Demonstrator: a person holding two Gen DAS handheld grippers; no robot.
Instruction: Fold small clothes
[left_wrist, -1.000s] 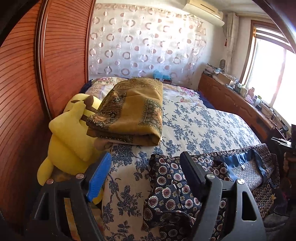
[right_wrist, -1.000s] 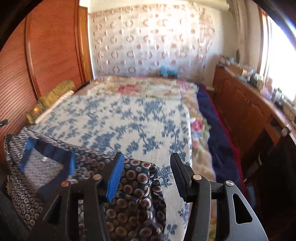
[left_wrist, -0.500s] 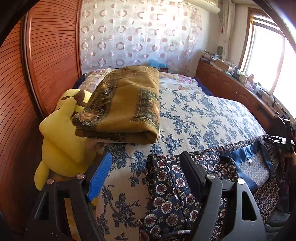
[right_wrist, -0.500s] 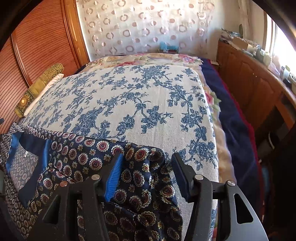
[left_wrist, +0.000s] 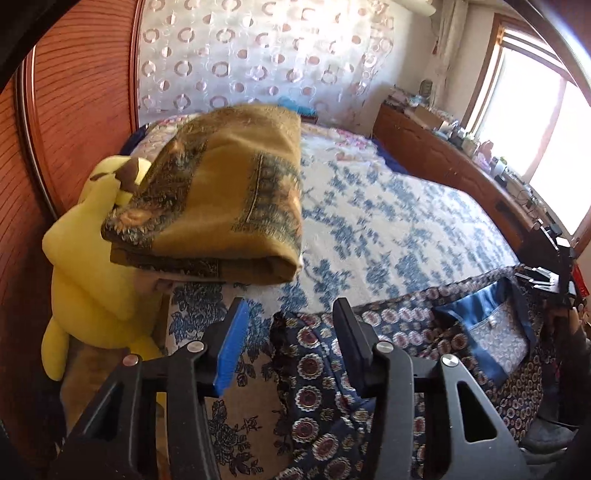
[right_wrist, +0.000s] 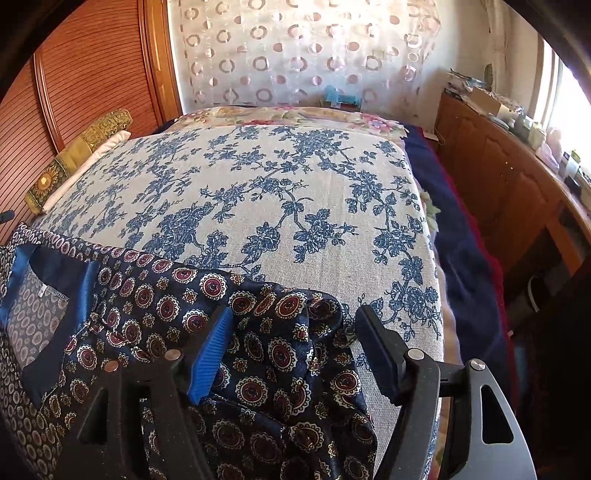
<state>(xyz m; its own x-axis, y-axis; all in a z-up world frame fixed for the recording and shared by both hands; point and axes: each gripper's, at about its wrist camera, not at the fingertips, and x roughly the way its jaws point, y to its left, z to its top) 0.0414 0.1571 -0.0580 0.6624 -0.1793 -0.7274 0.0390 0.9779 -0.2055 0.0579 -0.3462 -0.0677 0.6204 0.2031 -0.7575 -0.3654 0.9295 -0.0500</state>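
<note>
A dark navy garment with round red-and-gold medallions and a blue-trimmed neck opening lies over the near edge of the bed, in the left wrist view (left_wrist: 399, 332) and the right wrist view (right_wrist: 147, 295). My left gripper (left_wrist: 286, 332) is open, just above the garment's left shoulder corner, with fabric bunched between the jaws. My right gripper (right_wrist: 291, 339) is open, over the garment's right shoulder corner, with a fold of fabric between the jaws.
The bed has a white cover with blue flowers (right_wrist: 295, 192). A folded mustard blanket (left_wrist: 229, 206) and a yellow plush toy (left_wrist: 88, 266) sit at the bed's left. Wooden wardrobe panels (left_wrist: 74, 110) stand left; a cluttered wooden dresser (right_wrist: 498, 177) runs along the right.
Both grippers have moved forward and down toward the garment's shoulder corners. The fabric now lies between the jaws of each. The jaws stay open.
</note>
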